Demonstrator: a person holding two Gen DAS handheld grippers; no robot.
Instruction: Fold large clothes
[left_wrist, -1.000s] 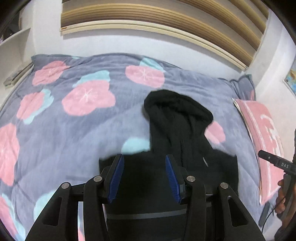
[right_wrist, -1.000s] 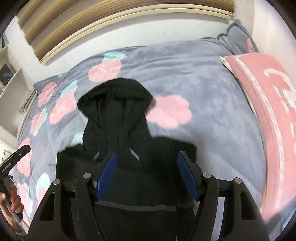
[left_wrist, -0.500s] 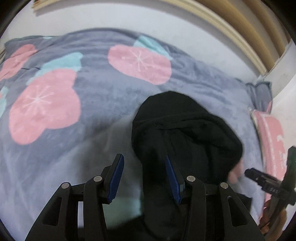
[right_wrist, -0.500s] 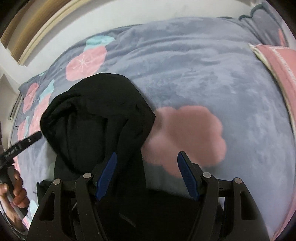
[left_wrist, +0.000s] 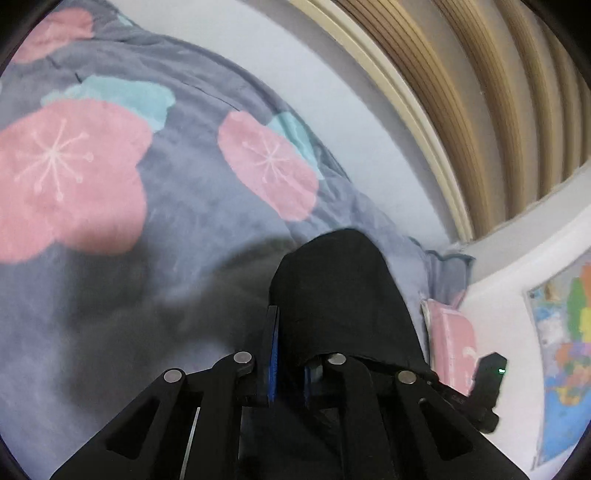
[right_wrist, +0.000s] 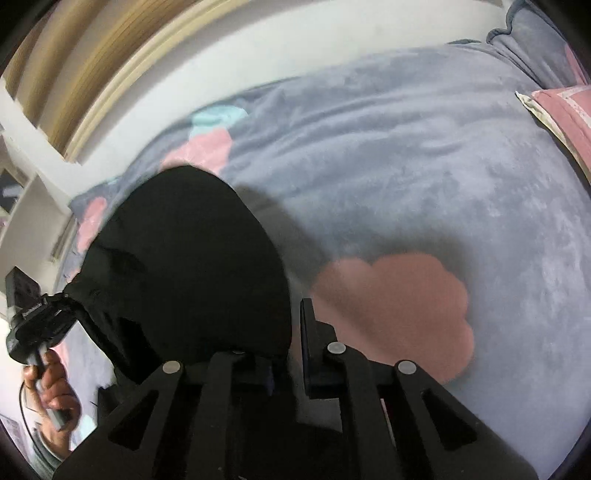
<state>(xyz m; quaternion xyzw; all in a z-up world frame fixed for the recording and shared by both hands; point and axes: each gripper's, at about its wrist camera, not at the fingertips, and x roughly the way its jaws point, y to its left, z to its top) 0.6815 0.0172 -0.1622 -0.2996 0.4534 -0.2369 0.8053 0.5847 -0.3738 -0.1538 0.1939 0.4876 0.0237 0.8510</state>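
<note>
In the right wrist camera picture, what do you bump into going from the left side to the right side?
The person's hand holding the left hand-held gripper → black hoodie → pink flower on the grey blanket → pink pillow.

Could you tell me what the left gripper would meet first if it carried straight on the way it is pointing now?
Most likely the hood of the black hoodie, which the left gripper is already shut on; beyond it lies the grey flowered blanket, though depth is hard to judge.
</note>
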